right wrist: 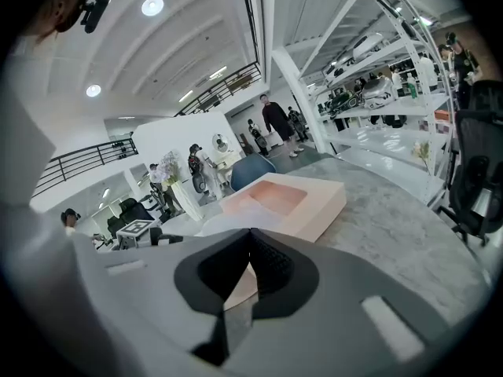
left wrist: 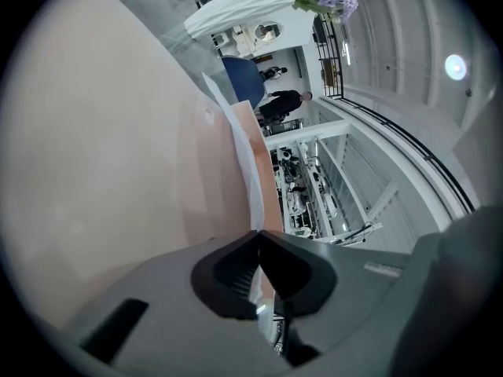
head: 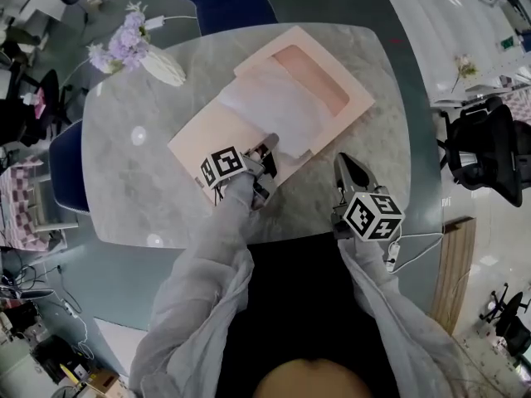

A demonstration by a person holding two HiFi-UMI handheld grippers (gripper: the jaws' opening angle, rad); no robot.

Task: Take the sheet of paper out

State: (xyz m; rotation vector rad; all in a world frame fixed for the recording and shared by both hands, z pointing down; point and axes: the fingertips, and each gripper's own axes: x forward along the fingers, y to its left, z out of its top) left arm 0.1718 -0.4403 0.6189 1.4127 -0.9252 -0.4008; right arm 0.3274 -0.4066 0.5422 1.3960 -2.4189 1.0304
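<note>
While left gripper (head: 269, 146) pinches sheet (head: 265, 106) at near edge of box (head: 362, 98), right gripper (head: 348, 163) hangs beside box, jaws pressed together, empty.

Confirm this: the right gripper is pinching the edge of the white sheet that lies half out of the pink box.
Wrong gripper. It is the left gripper that pinches the edge of the white sheet lying half out of the pink box. The left gripper view shows its fingers closed on that edge. The right gripper is shut on nothing.

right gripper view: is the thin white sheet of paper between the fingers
No, the right gripper is shut with nothing between its fingers.
</note>
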